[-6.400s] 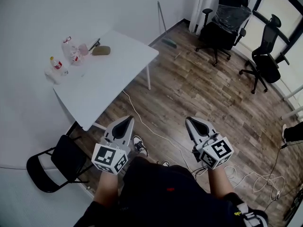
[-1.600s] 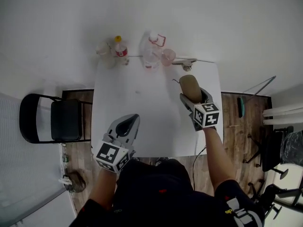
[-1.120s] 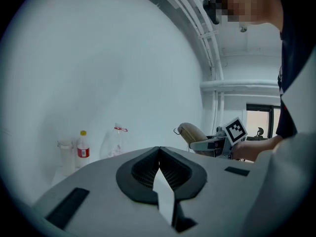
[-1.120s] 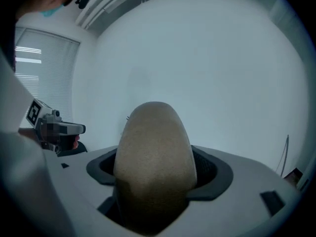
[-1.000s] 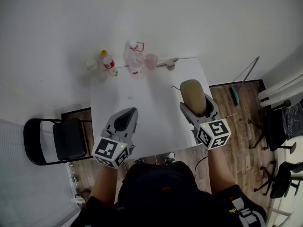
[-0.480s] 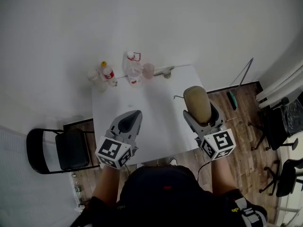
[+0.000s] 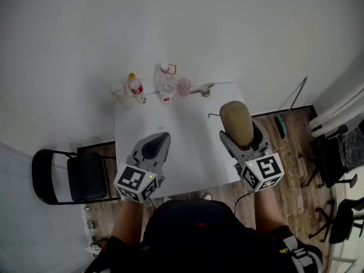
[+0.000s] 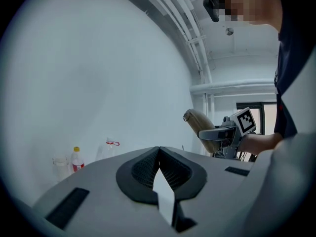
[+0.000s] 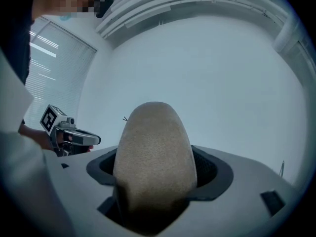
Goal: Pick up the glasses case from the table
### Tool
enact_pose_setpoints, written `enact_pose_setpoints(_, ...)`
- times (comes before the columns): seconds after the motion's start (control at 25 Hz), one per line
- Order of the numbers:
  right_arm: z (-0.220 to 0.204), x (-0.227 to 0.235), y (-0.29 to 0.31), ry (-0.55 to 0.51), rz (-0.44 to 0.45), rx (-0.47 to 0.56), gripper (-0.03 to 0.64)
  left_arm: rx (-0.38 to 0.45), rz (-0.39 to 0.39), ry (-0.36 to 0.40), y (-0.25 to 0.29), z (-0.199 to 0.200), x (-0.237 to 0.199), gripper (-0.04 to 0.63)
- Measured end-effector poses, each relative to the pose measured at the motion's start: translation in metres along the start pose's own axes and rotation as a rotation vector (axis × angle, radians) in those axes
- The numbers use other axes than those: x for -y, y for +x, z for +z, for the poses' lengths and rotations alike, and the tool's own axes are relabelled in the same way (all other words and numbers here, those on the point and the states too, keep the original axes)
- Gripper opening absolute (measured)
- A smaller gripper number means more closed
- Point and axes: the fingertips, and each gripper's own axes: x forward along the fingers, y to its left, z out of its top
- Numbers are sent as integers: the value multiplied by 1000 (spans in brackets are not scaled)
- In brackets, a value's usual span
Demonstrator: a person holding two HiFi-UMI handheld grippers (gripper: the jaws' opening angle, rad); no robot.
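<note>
The tan, rounded glasses case (image 7: 237,123) is held up off the white table (image 7: 176,152), clamped in my right gripper (image 7: 243,134). In the right gripper view the case (image 9: 154,152) fills the space between the jaws and sticks out past them. From the left gripper view the case (image 8: 200,126) shows at the right, tilted upward. My left gripper (image 7: 154,148) hovers over the table's near left part, its jaws closed together with nothing between them (image 8: 159,168).
At the table's far edge stand a small bottle with a yellow cap (image 7: 135,87), a clear jug with a red handle (image 7: 167,84), a pink cup (image 7: 184,86) and a small clear cup (image 7: 120,90). A black folding chair (image 7: 71,178) is left of the table.
Since 1.6 s ago the right gripper has lifted the case off the table and drawn it back toward me. The left gripper has barely moved.
</note>
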Motion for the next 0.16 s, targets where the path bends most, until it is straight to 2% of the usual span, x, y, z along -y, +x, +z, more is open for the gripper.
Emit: enact_pose_setpoints(0.16, -1, -2, 2, 2, 5, -3, 397, 1, 8, 0, -2, 0, -2, 20)
